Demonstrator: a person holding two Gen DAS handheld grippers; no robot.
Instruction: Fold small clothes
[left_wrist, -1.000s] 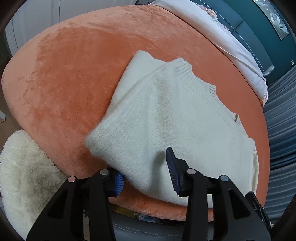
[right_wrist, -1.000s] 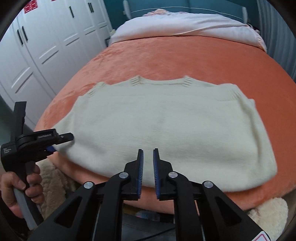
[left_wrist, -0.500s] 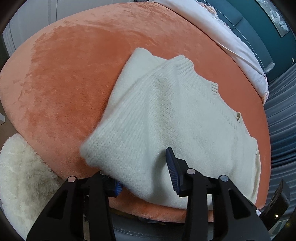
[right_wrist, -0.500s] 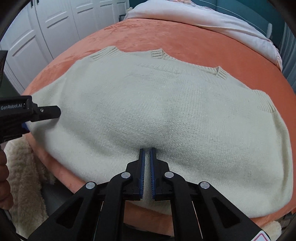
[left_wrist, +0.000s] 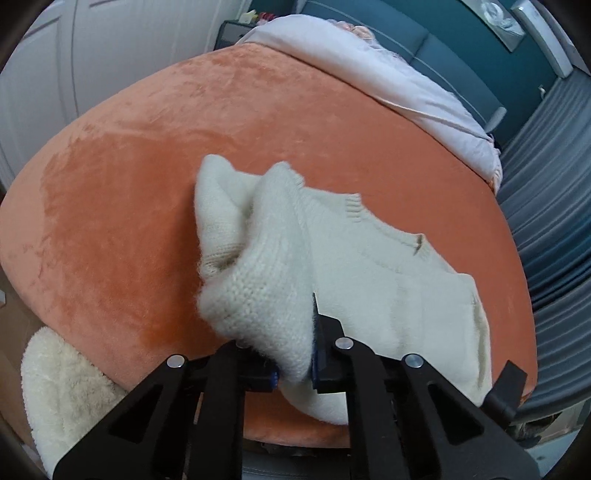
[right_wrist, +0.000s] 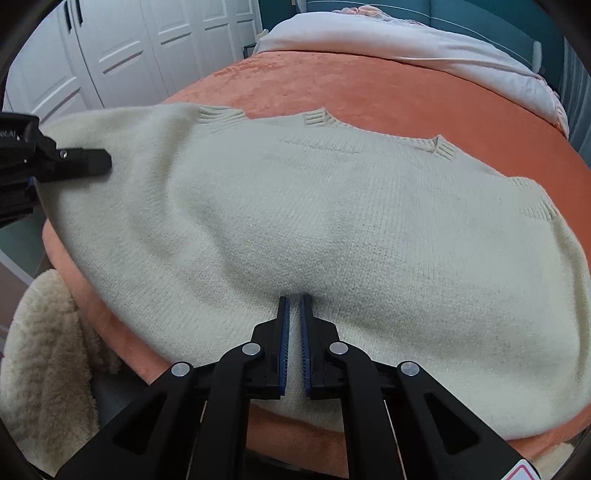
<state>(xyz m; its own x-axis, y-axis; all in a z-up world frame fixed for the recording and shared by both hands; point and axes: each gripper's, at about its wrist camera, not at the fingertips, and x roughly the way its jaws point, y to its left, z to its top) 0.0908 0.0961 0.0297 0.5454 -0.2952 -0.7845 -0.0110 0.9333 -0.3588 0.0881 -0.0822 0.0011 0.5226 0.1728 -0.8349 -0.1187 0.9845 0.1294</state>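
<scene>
A cream knitted sweater (right_wrist: 332, 229) lies spread across the orange velvet bed (right_wrist: 388, 85). My left gripper (left_wrist: 293, 373) is shut on the sweater's left end (left_wrist: 266, 295), which is lifted and bunched above the bed. That gripper also shows at the left edge of the right wrist view (right_wrist: 70, 162), holding the raised corner. My right gripper (right_wrist: 293, 306) is shut, its fingertips pressed down on the sweater's near hem at the middle.
A fluffy cream rug (left_wrist: 62, 384) lies below the bed's near edge. A pale pink duvet (left_wrist: 369, 77) covers the far end of the bed. White wardrobe doors (right_wrist: 122, 55) stand at the left, grey curtains (left_wrist: 554, 192) at the right.
My left gripper has closed on the sweater's left end and lifted it off the bed. My right gripper has moved forward and down onto the sweater's near hem.
</scene>
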